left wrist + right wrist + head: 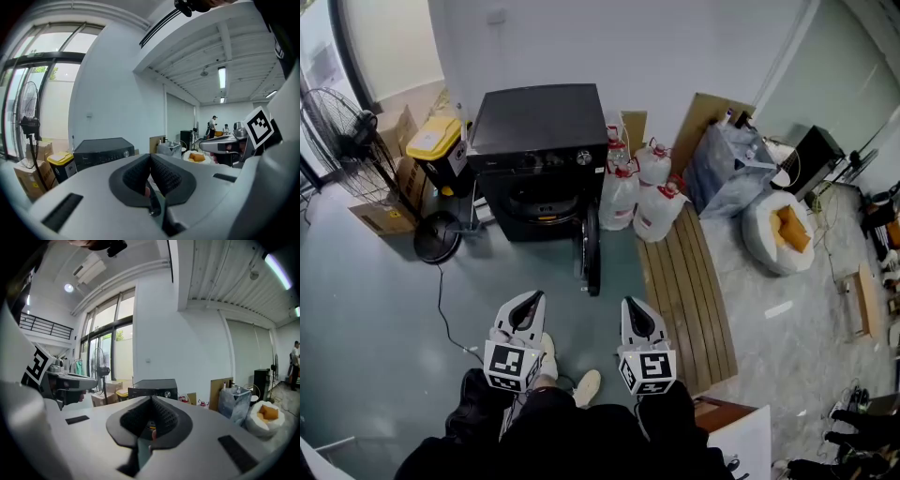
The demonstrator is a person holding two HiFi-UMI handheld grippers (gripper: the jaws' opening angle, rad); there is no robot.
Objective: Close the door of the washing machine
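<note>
The black washing machine (539, 141) stands against the far wall, and its round door (592, 249) is swung out towards me, edge-on, on the right of the drum opening. Both grippers hang in front of me, well short of the door and apart from it. My left gripper (531, 300) is shut with nothing between its jaws, and my right gripper (631, 306) is shut and empty too. In the left gripper view the washing machine (101, 151) shows beyond the closed left gripper (150, 157). The right gripper view shows the washing machine (152, 388) above the closed right gripper (151, 400).
A standing fan (342, 131) and a yellow-lidded bin (436, 142) are left of the machine, and cardboard boxes lie nearby. Several water jugs (636, 192) stand to its right. A slatted wooden pallet (686, 291) lies on the floor at right. A black cable (442, 300) runs across the floor.
</note>
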